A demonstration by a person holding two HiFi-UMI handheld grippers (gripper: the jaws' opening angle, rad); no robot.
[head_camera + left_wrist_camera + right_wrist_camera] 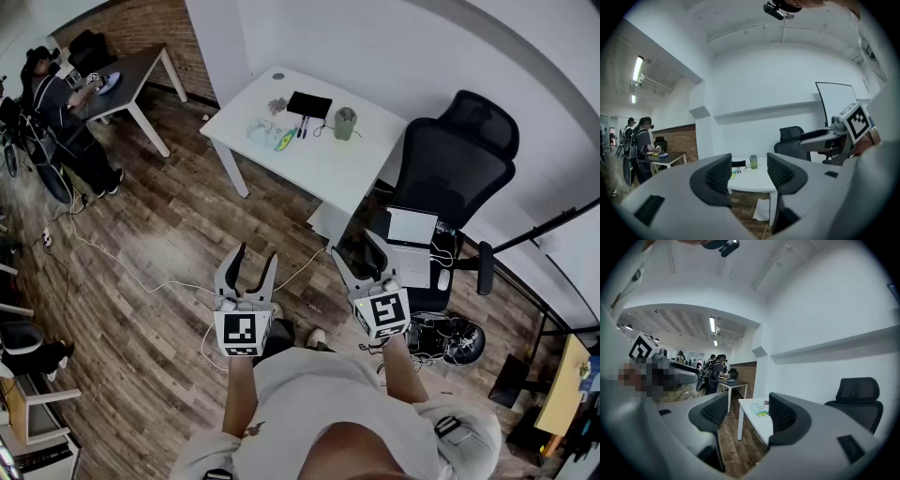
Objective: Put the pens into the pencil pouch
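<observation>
Obs.: left hand-held gripper [256, 255] has its jaws apart with nothing between them, and it is held about level over the brown wood-plank floor [159, 244], well short of the white rectangular desk [314, 169]. The right hand-held gripper [352, 247] is beside it, jaws also apart and empty, and equally well apart from the desk. In the left gripper view the desk sits framed in the gap between the jaws. In the right gripper view the desk's left end shows there. On the desk, toward its far edge, lies a black flat pencil pouch [309, 104]. Two dark pens [302, 126] lie side by side on the desk top just beside the pouch, on its nearer side, outside it. A greenish cylindrical cup [345, 123] stands right of the pens. Small pale and yellow-green items [270, 137] lie left of the pens; I cannot tell what they are. A black mesh office chair [459, 164] stands at the desk's right end. A person [66, 112] stands at a dark-topped table [131, 70] far left of the desk.
</observation>
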